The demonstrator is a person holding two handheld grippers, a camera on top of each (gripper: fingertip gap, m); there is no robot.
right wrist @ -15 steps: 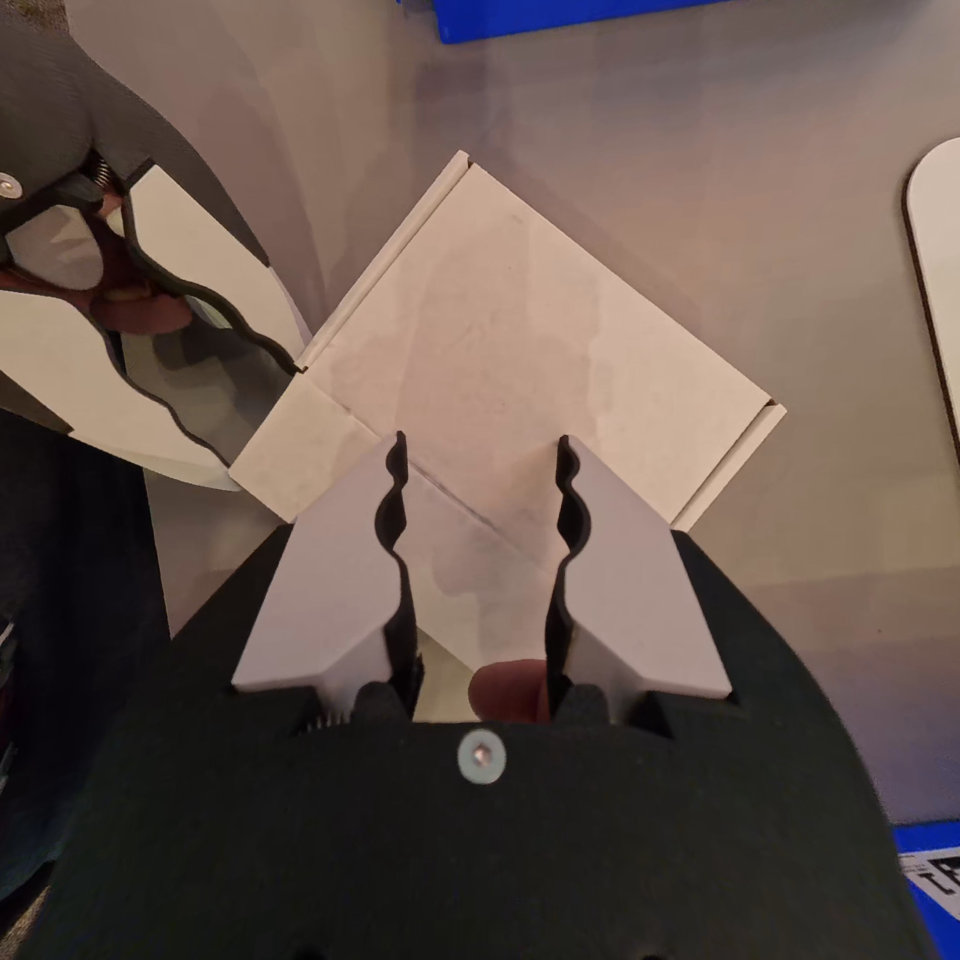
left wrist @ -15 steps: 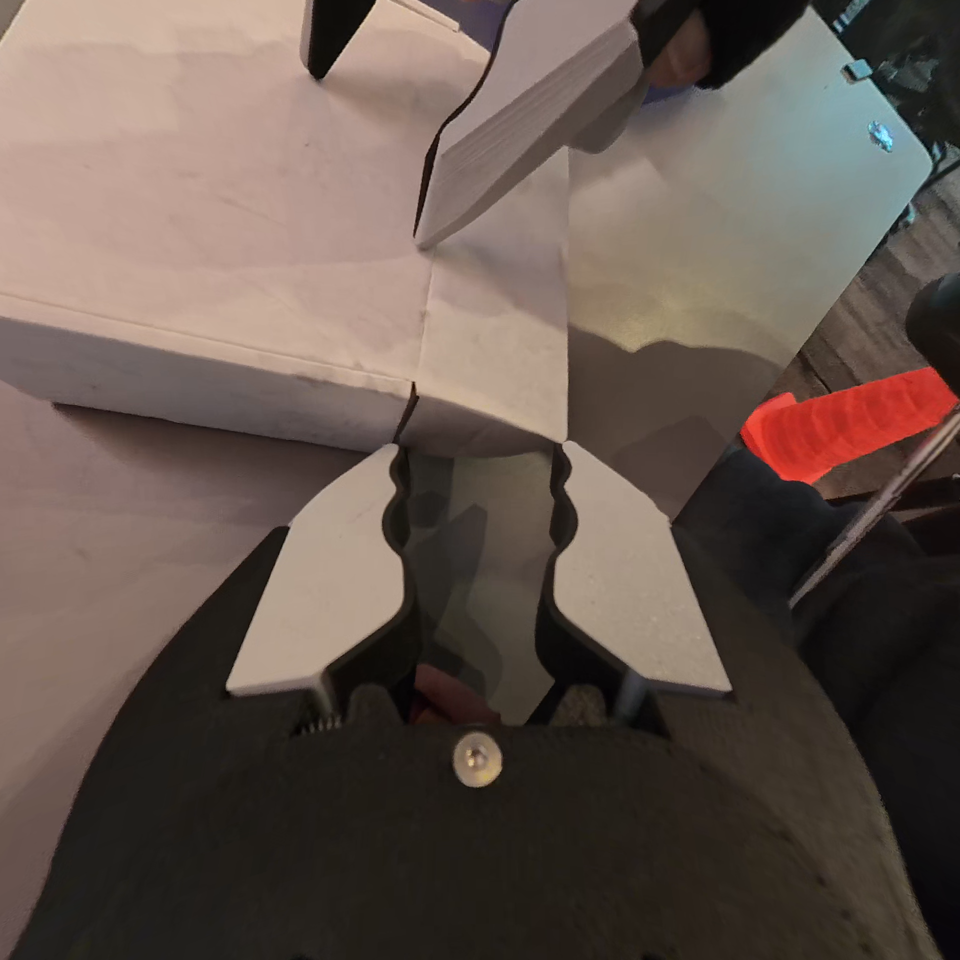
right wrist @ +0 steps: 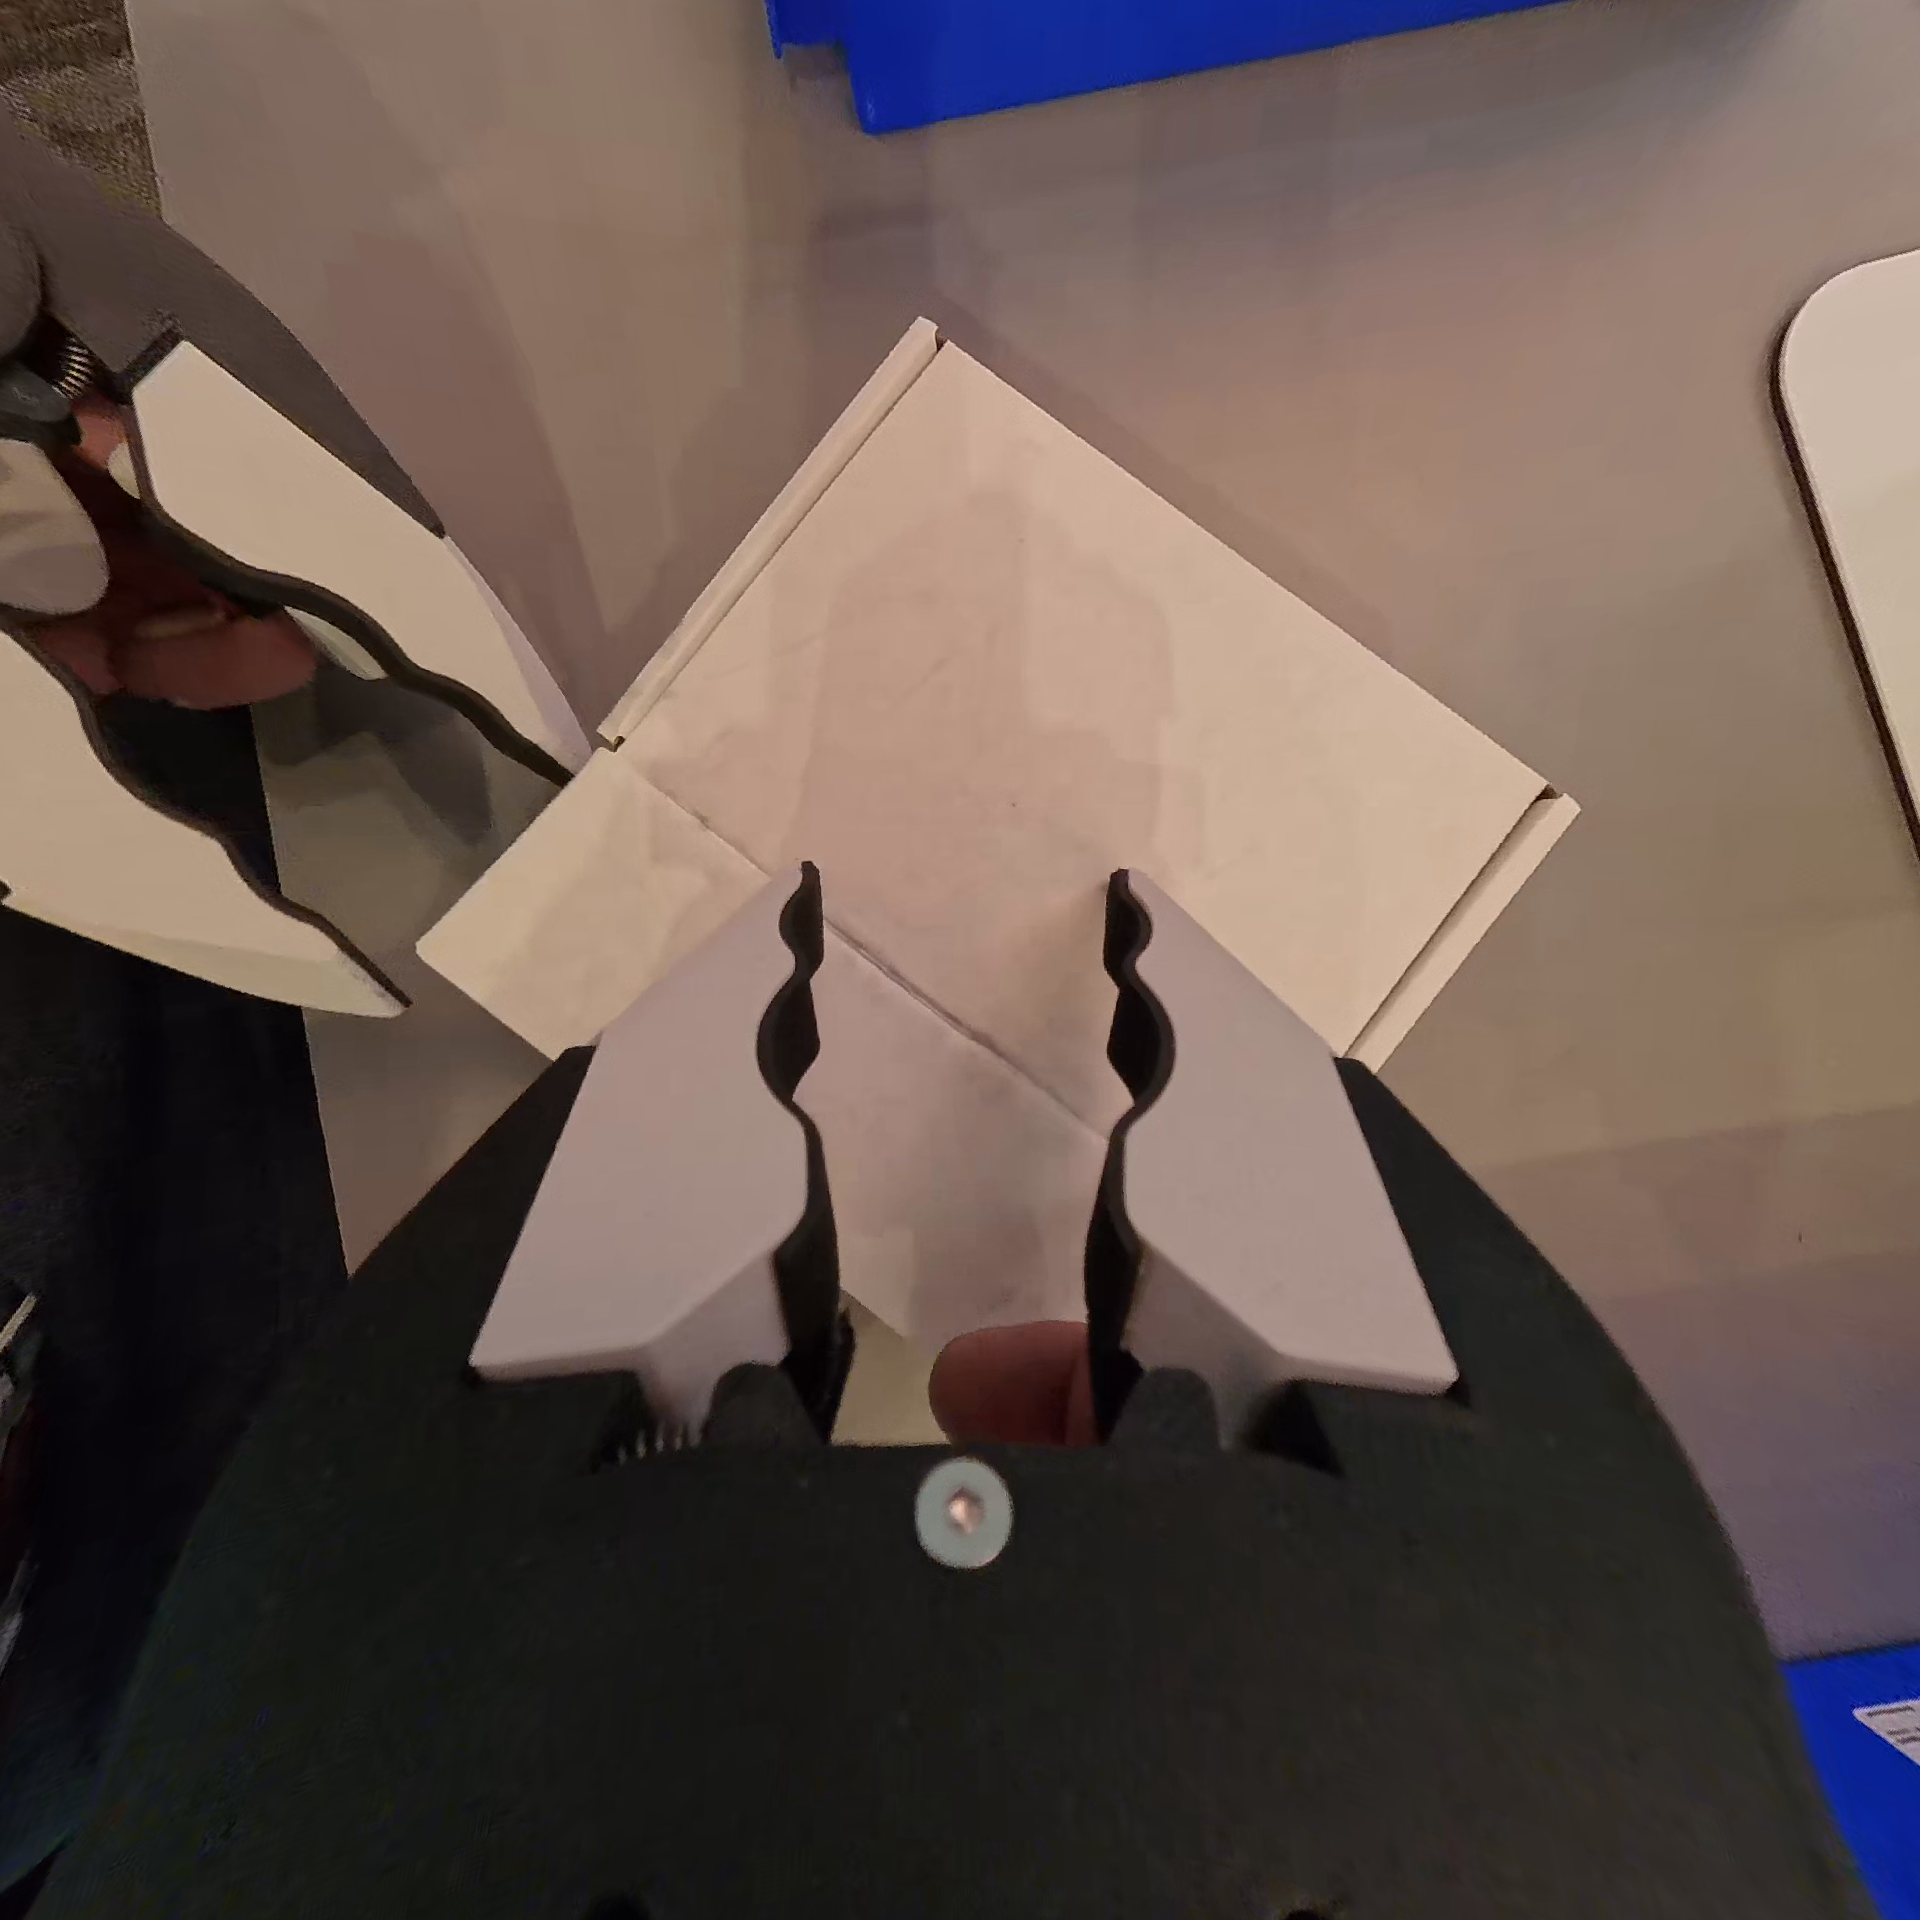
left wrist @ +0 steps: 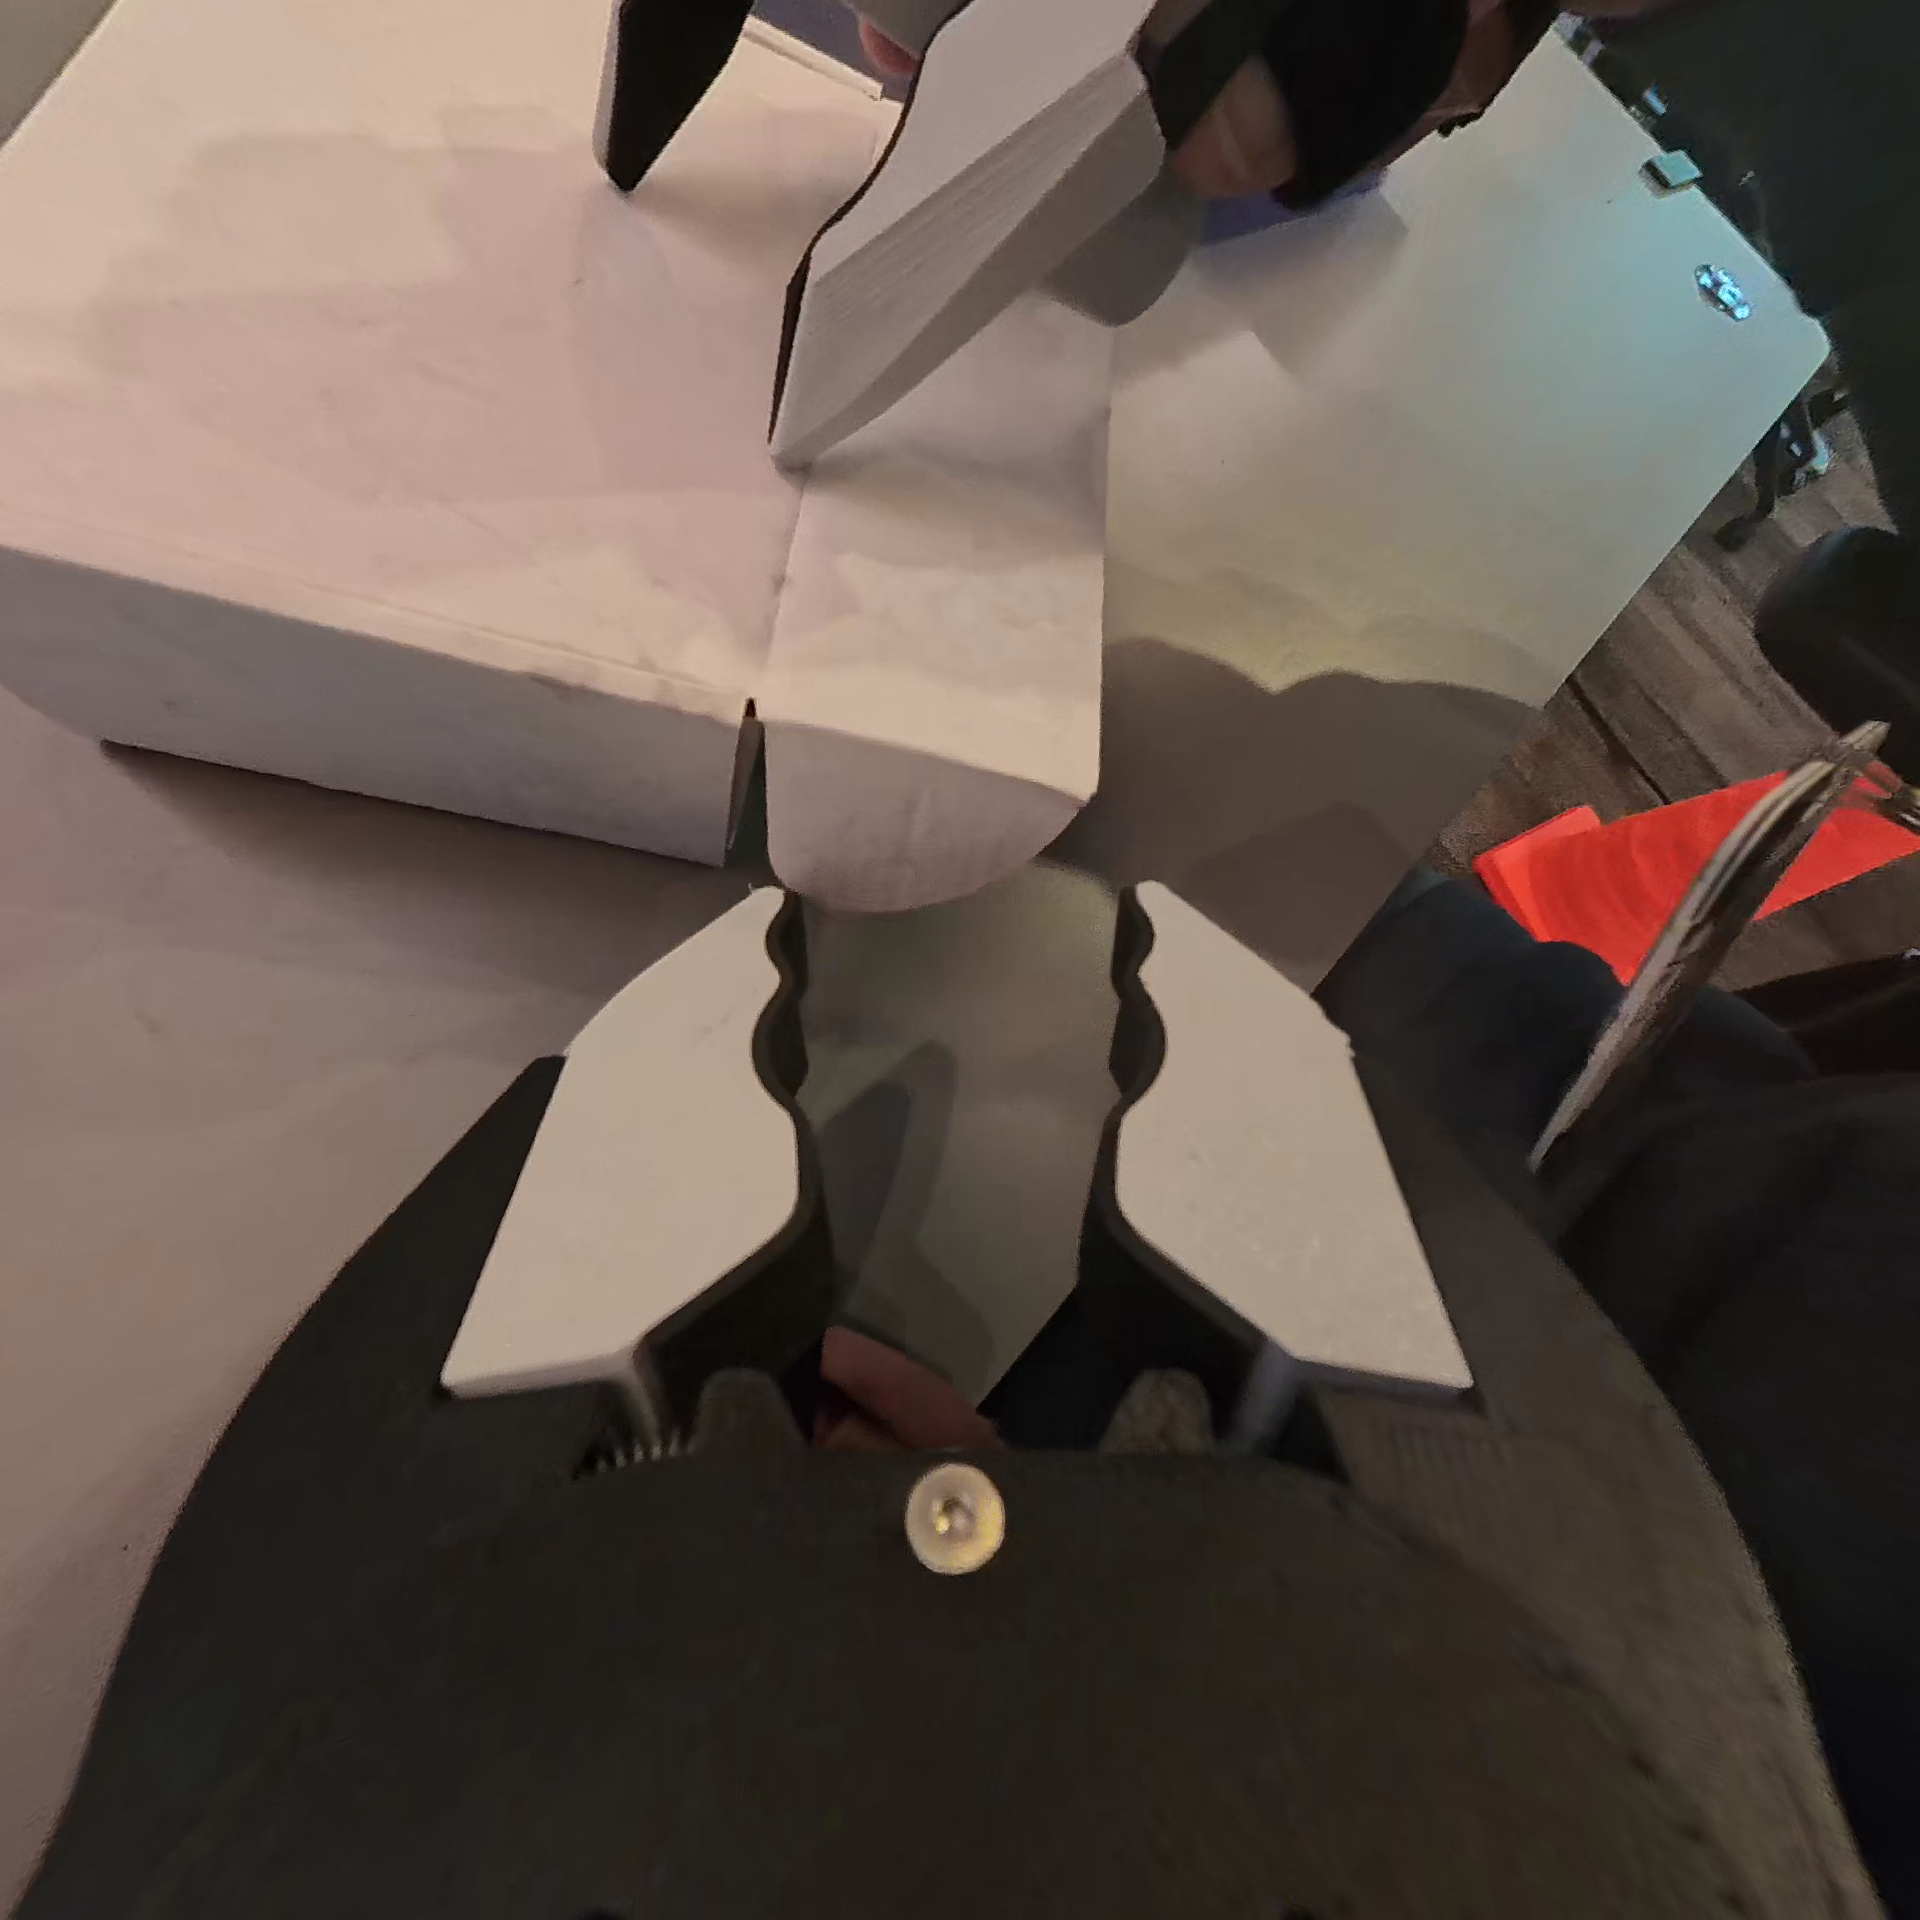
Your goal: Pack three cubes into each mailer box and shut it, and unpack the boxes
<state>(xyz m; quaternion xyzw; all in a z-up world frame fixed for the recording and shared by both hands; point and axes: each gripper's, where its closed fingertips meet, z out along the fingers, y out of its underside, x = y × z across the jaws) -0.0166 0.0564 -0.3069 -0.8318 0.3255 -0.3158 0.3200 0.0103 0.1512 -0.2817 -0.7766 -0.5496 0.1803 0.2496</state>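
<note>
Centrally placed on grey table (right wrist: 1351, 416): white mailer box (right wrist: 1039, 665), lid closed, side flap (right wrist: 582, 883) projecting lower left. Left gripper (left wrist: 961, 904) released, empty, fingertips just beside flap's rounded edge. Right gripper (right wrist: 961, 883) spread wide above box's near corner, grasping nothing. Bare tabletop right of box. Blue bin (right wrist: 1039, 62) at upper edge; label at lower right unreadable.

white label (right wrist: 1889, 1733), print too small
</note>
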